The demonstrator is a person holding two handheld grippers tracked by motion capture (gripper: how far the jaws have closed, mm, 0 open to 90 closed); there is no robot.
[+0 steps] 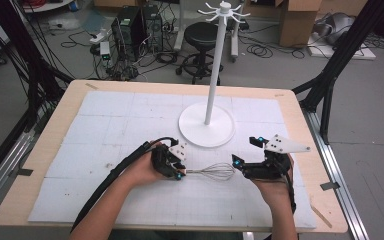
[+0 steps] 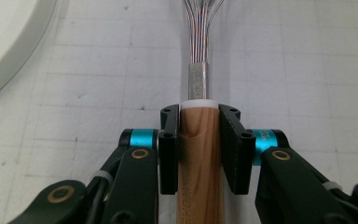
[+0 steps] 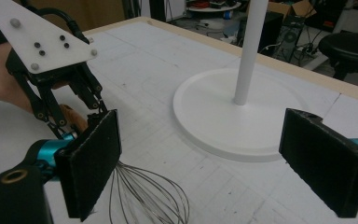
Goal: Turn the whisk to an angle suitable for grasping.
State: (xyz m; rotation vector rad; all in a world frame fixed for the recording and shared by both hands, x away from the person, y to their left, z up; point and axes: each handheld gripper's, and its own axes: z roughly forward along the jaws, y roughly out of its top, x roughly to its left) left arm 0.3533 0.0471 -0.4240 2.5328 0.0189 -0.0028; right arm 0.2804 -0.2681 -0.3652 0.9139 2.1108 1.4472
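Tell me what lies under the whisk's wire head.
Under the whisk lies the white gridded mat; the wooden handle is clamped in the left gripper, which covers its sides.

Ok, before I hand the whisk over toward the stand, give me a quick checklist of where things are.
1. Left claw shut on the whisk's wooden handle: ok.
2. Handle centred between the pads, whisk in line with the claw: ok.
3. Right claw open, wire loops near its left pad: ok.
4. Right pads touching the wires: cannot tell.
5. Stand upright on the mat behind the whisk: ok.
6. Hooks at the stand's top free: ok.
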